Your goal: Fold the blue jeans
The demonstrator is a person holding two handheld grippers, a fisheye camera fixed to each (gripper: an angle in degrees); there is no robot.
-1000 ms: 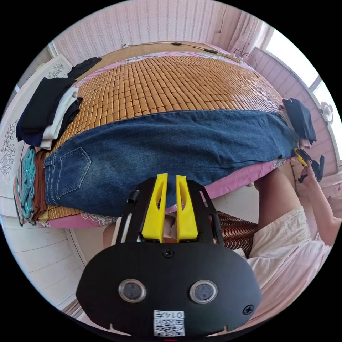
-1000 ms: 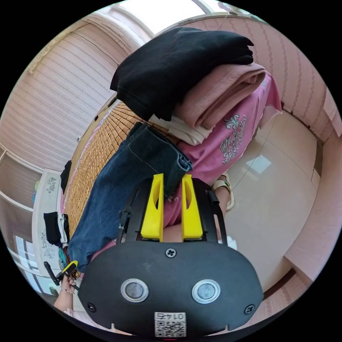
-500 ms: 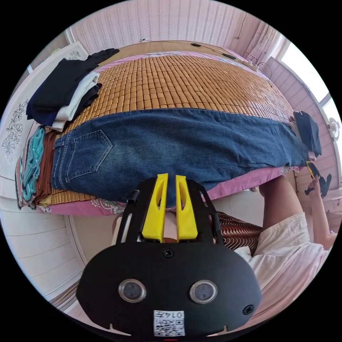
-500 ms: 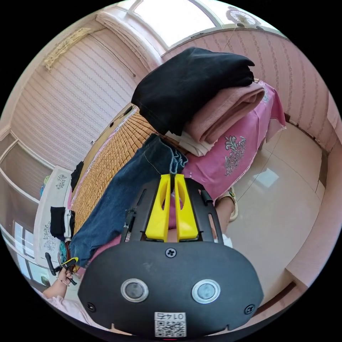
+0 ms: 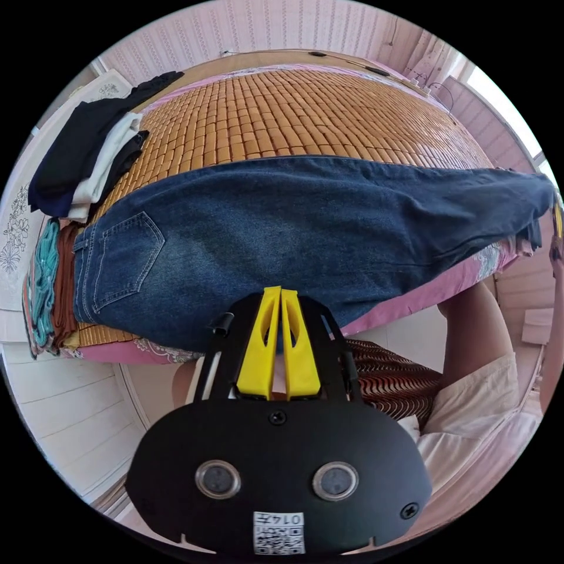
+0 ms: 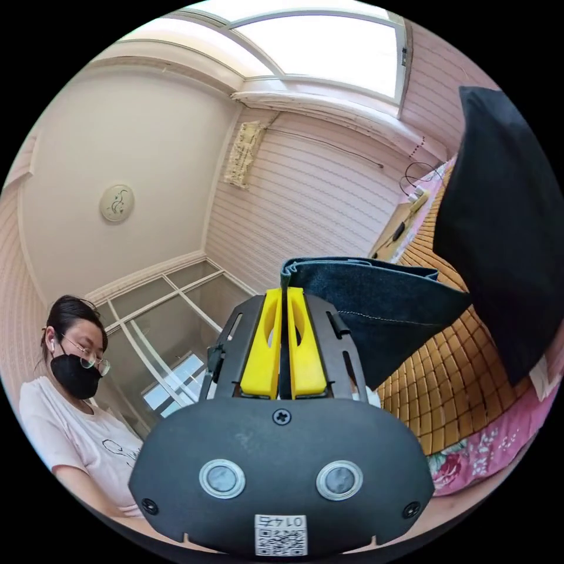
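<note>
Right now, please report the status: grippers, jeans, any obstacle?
Left gripper shut on jeans edge. Right gripper shut on hem, lifted. Black folded pile close beside hem.

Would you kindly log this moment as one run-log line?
phase: fold start | left gripper: shut on jeans near edge | right gripper: shut on leg hem, lifted | jeans on bamboo mat

Jeans (image 5: 305, 229) lie lengthwise across the near edge of the bamboo mat (image 5: 282, 111) on the bed, waist end at the view's left, leg end raised at the right. Stack of folded clothes (image 5: 82, 158) on the mat beyond the waist; another pile (image 5: 47, 288) just beside the waistband. Left gripper (image 5: 281, 294) at the jeans' near edge, mid-length. In the right gripper view, right gripper (image 6: 285, 292) at the hem (image 6: 376, 299), lifted above the mat (image 6: 452, 376); folded garment (image 6: 505, 223) behind it; person (image 6: 76, 405) at the left.
</note>
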